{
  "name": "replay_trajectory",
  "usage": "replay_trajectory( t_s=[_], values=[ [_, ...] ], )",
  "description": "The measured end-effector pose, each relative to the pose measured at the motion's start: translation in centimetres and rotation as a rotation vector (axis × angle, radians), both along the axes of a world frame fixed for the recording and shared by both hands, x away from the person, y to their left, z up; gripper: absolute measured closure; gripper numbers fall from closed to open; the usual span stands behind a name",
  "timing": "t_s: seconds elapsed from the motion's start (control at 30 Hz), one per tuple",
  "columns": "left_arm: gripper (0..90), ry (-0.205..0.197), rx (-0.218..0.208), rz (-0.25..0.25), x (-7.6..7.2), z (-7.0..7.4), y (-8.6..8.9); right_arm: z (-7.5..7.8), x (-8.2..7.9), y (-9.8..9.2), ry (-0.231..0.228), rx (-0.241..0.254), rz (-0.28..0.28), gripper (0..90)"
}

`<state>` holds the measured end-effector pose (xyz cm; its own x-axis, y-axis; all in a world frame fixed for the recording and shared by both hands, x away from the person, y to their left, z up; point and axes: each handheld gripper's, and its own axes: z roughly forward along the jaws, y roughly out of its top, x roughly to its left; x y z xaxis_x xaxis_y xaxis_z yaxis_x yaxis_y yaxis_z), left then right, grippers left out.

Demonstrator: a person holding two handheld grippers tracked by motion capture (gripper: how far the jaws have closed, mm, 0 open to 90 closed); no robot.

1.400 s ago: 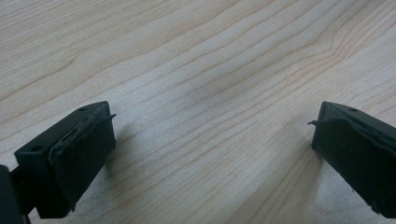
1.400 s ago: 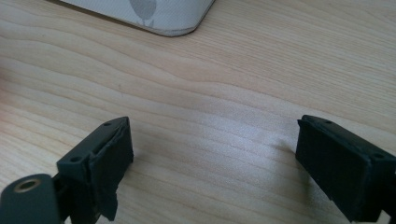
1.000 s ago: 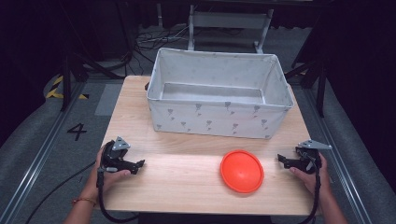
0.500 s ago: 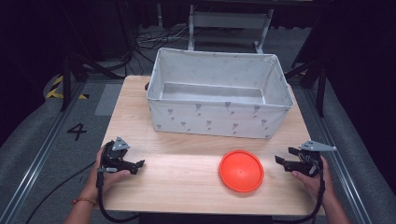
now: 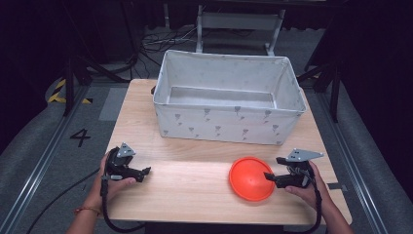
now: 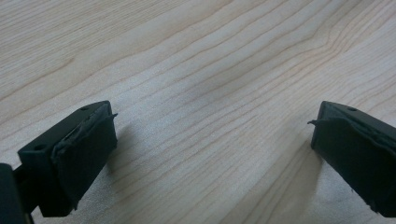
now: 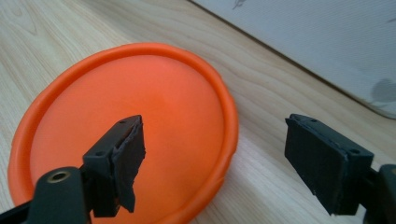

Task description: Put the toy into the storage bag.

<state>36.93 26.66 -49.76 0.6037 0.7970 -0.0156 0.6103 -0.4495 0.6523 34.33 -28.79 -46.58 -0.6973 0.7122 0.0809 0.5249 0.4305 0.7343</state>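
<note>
Standing on the far half of the light wooden table [image 5: 195,190] is a big grey fabric bin [image 5: 229,124], open-topped, printed with small grey shapes, and empty as far as I can see from above. Its near wall also shows in the right gripper view [image 7: 317,42], just beyond the disc.

On the near half, toward the right side, an orange disc [image 5: 251,178] lies flat on the wood, well short of the bin. Its raised rim and smooth face are plain in the right gripper view [image 7: 121,126].

At the disc's right edge sits the right gripper [image 5: 272,177], held in the person's right hand [image 5: 304,187]. Its jaws have just been opening a little further and stand wide apart [image 7: 215,163]: one jaw hangs over the disc's face, the other over bare wood beside the rim, so the rim lies between them, but neither pad presses on it.

Over at the near left, the left gripper [image 5: 145,171] rests low on the table in the left hand [image 5: 109,183], well apart from the disc. Its jaws are spread wide [image 6: 210,140], with plain wood grain between them.
</note>
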Motion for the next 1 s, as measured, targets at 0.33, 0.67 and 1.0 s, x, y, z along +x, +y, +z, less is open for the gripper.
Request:
replay_trajectory(
  t_s=[0.33, 0.67, 1.0],
  values=[
    [0.6, 0.000, 0.000, 0.000, 0.0, 0.0, 0.0, -2.2, 1.0, 1.5, 0.074, -0.051, 0.054, 19.9],
    [0.6, -0.001, -0.001, 0.002, 0.0, 0.0, 0.0, -2.4, 0.9, 2.4, 0.069, -0.091, 0.081, 29.5],
    [0.6, 0.005, -0.006, 0.005, -0.1, 0.0, 0.0, -2.0, 2.1, 1.4, 0.138, -0.013, 0.025, 61.2]
  ],
)
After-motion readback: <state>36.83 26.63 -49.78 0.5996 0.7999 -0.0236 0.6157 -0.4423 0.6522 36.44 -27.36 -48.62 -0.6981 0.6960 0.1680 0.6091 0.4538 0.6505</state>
